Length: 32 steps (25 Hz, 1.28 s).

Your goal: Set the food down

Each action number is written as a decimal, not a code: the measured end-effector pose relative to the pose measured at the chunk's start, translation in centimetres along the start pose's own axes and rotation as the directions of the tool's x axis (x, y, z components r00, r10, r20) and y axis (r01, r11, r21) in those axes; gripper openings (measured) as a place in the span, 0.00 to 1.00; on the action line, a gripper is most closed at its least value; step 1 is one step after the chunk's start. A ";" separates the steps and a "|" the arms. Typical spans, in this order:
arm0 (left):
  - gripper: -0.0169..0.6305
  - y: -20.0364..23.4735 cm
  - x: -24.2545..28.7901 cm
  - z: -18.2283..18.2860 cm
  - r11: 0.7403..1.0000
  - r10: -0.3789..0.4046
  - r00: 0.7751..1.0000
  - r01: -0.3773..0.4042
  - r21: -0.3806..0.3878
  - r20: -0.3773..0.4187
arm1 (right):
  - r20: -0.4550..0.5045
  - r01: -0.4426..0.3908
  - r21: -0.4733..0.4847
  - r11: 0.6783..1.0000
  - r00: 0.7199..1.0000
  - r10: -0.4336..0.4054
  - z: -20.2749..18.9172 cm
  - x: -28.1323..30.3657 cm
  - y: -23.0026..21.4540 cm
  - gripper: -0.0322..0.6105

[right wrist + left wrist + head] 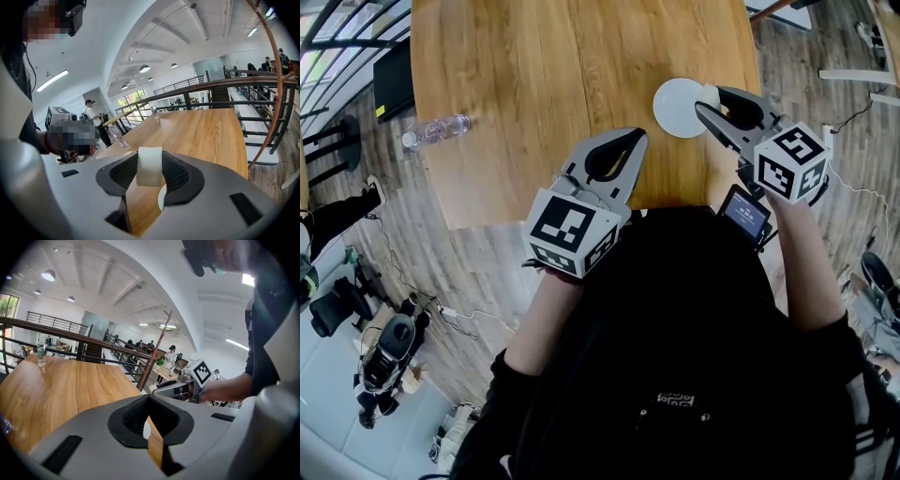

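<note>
As my right gripper (pixel 705 101) tilts down over the round white plate (pixel 673 111), its jaws clamp smooth, pale food (pixel 149 166); my left gripper (pixel 633 141), short of the plate, has its jaws together.

The left gripper (pixel 149 397) is pictured over the wooden table (pixel 61 390), its jaws closed tip to tip with nothing caught between the pads. A strip of tabletop and a white patch (pixel 146 429) are glimpsed through the gap. A bottle (pixel 41 351) is stood at the table's far end, backed by a railing (pixel 93 341). The right gripper (pixel 160 389) is held off the table's right edge.
</note>
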<state>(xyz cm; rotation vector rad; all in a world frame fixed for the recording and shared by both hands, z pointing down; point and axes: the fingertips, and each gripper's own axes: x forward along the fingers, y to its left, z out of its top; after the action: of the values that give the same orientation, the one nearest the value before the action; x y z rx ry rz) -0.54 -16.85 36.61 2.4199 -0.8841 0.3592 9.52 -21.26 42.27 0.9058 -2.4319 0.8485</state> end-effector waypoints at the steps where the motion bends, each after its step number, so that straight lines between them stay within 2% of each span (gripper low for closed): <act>1: 0.03 0.2 -0.1 -0.1 1.000 0.005 1.000 -0.005 -0.004 0.001 | -0.008 0.000 0.003 1.000 1.000 0.000 -0.2 0.4 -0.2 0.32; 24: 0.03 2.8 -1.4 -2.8 0.992 0.095 0.995 -0.097 -0.082 -0.032 | -0.156 -0.024 0.020 1.000 0.987 0.027 -5.5 6.1 -3.3 0.32; 32: 0.03 2.5 -0.9 -3.3 0.988 0.113 0.993 -0.117 -0.098 -0.040 | -0.218 -0.016 0.031 0.999 0.976 0.023 -8.4 7.0 -5.2 0.32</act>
<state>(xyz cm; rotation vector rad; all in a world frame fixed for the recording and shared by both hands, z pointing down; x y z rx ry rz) -3.08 -16.07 39.92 2.2711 -1.0050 0.3886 9.46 -21.92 54.38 0.7566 -2.2473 0.9402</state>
